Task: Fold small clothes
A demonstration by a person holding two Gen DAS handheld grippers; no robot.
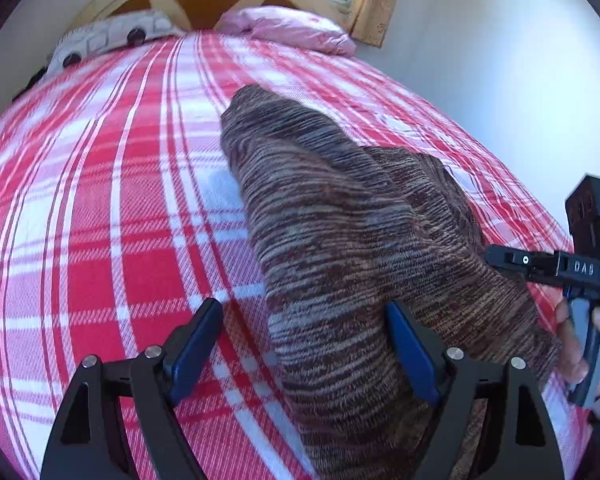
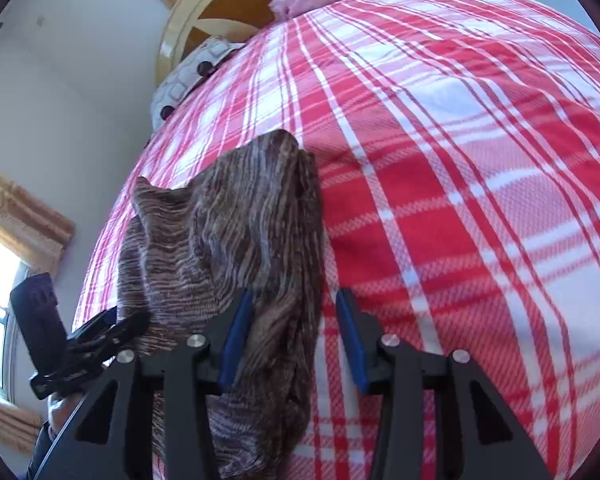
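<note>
A brown and grey striped knit garment [image 1: 340,216] lies bunched on the red and white plaid bed cover [image 1: 100,200]. My left gripper [image 1: 304,344] is open, its blue pads wide apart, with the garment's near edge lying between them and over the right pad [image 1: 410,352]. My right gripper [image 2: 292,340] is open too; the garment [image 2: 228,232] drapes over its left pad [image 2: 236,340] and into the gap. Each gripper shows in the other's view: the right one [image 1: 548,268] at the garment's right edge, the left one [image 2: 100,332] at its left edge.
Two pillows lie at the headboard: a pink one [image 1: 292,28] and a white patterned one [image 1: 112,38]. A white wall [image 1: 500,80] runs along one side of the bed, and a curtained window [image 2: 4,264] is on it.
</note>
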